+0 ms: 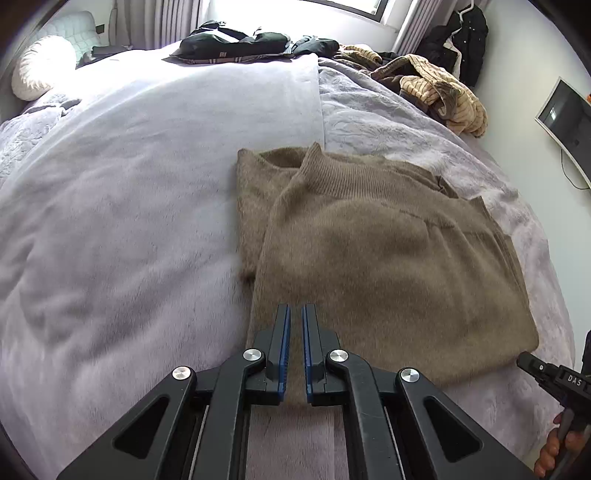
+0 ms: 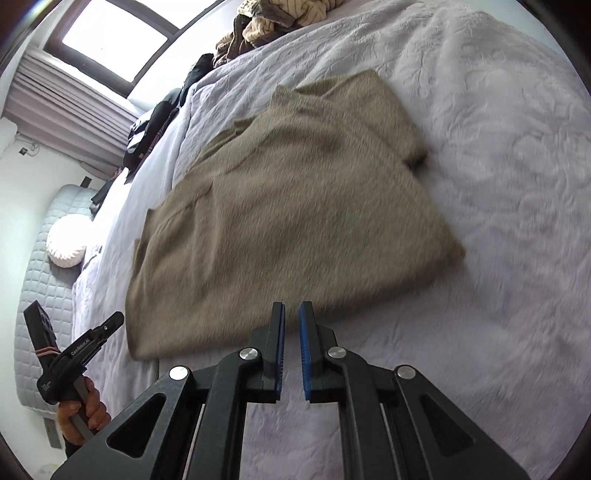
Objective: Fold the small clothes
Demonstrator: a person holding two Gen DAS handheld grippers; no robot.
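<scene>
Both the left gripper [image 1: 296, 314] and right gripper [image 2: 291, 310] are hovering pressed together, empty, over the folded sweater [image 1: 388, 258]; they should be keeping clear so it stays neat

the right gripper [image 2: 291, 314] hangs over the near edge of the bed [image 2: 498, 184], its blue pads almost together with nothing between them. a folded brown sweater [image 2: 288, 206] lies flat on the bed. a hand [image 2: 83, 413] holds the left gripper [image 2: 110, 323] by the bed's left edge. more clothes [image 2: 280, 18] sit piled at the far edge.
</scene>
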